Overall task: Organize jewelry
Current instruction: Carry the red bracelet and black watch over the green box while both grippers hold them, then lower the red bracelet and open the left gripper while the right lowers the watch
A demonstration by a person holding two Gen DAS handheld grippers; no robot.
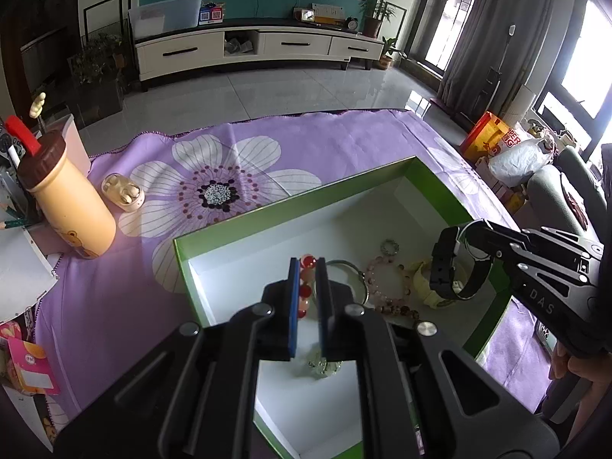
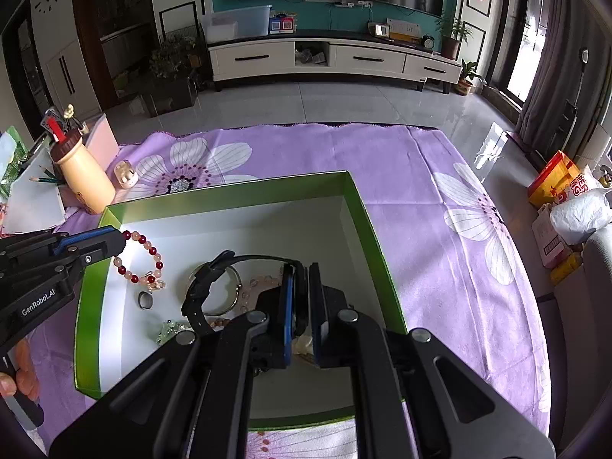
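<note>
left gripper is closed on the red bracelet, held above the left side of the box; right gripper is closed on the black watch, held above the box's right half. step in hand: both pieces are lifted. a bangle, pink bracelet, ring and yellow watch lie on the box floor. next move likely calls for setting each piece down apart from the others
</note>
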